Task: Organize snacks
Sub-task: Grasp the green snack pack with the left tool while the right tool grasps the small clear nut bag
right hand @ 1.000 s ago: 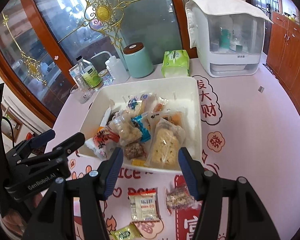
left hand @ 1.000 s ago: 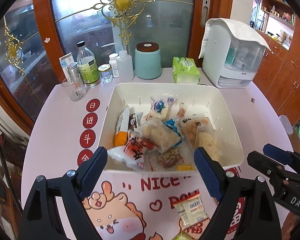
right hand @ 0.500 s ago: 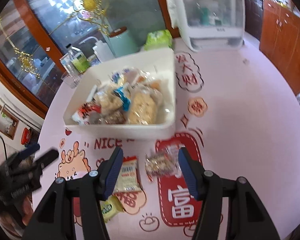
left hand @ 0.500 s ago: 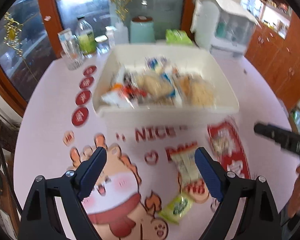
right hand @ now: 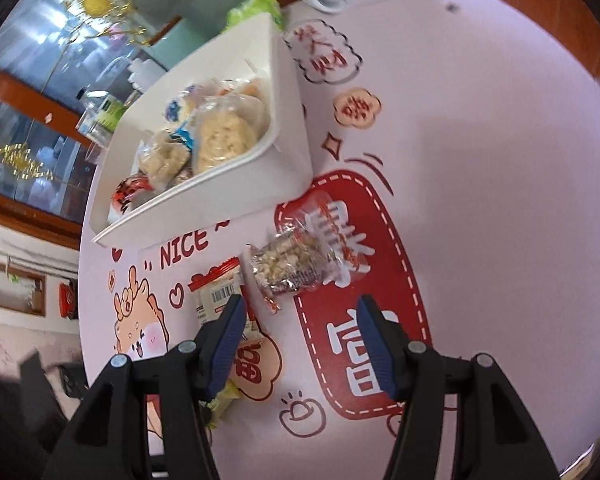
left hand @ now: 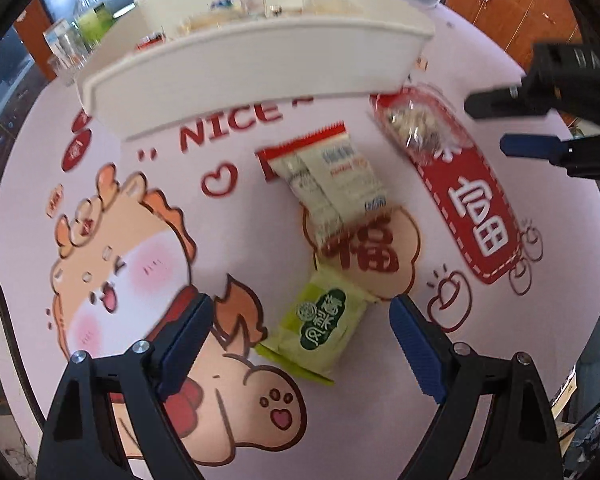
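I see the pink surface [left hand: 460, 60] with its printed cartoon animal and red signs. On it stands the white bin [left hand: 260, 56], already filled with many snack bags. Three snacks lie loose on the surface in front of the bin. The white packet with red edge [left hand: 332, 172] is near the bin's front wall. The clear nut bar packet [right hand: 296, 260] lies on the red sign, just beside the bin's corner. The green packet [left hand: 324, 328] is nearest to me. My left tongs [left hand: 300, 344] are spread wide on both sides of the green packet, not touching it. My right tongs [right hand: 300, 332] are spread, empty, just before the nut bar packet.
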